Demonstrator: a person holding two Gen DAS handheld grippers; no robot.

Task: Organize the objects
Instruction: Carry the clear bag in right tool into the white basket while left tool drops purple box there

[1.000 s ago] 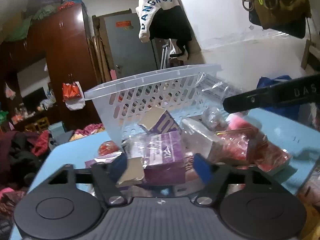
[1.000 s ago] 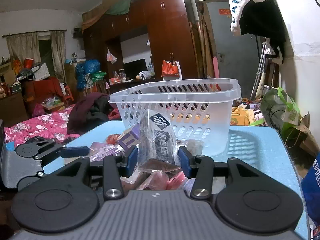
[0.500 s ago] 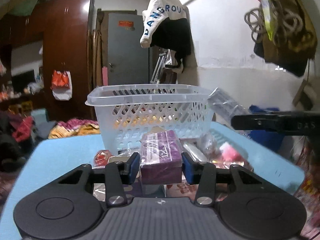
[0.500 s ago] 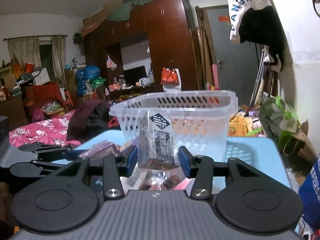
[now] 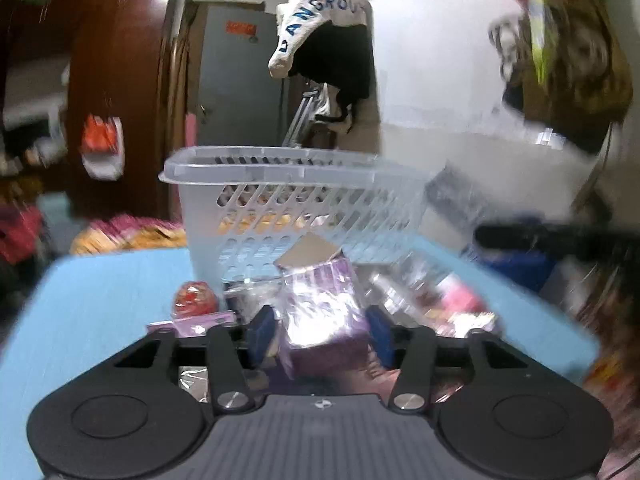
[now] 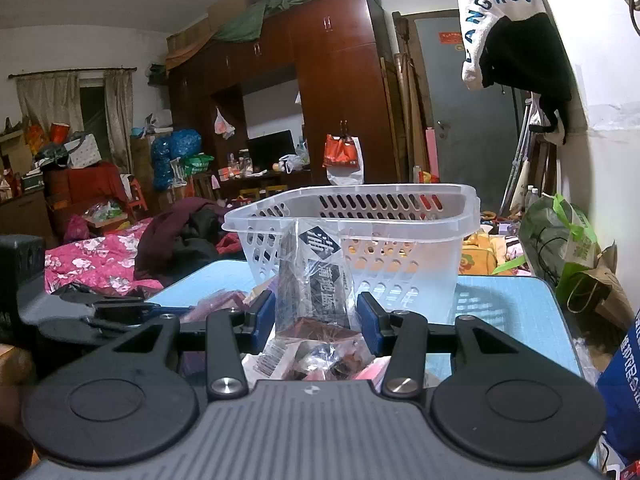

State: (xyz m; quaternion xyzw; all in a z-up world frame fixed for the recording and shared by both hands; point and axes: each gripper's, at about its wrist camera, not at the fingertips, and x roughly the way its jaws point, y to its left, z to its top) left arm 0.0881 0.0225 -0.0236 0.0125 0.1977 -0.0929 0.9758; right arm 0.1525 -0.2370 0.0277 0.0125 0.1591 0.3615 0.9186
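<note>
A purple box (image 5: 324,316) lies tilted between the fingers of my left gripper (image 5: 320,332). The jaws are opening and the pads stand just off the box's sides. Behind it stands a clear perforated basket (image 5: 280,168) on the blue table (image 5: 100,300). My right gripper (image 6: 316,320) is shut on a clear packet with a dark label (image 6: 320,280), held upright in front of the basket (image 6: 360,196). The left gripper (image 6: 112,308) shows low at the left of the right wrist view. The right gripper's dark finger (image 5: 560,236) crosses the right of the blurred left wrist view.
A heap of wrapped snacks and packets (image 6: 328,360) lies on the table in front of the basket, with a red round sweet (image 5: 196,298) at its left. A blue bag (image 6: 624,380) and a green bag (image 6: 560,240) sit past the table's right edge.
Half a second ago my left gripper was clamped on the purple box; its jaws now stand wider and the box has tipped. The left view has shifted sideways. The right gripper holds still.
</note>
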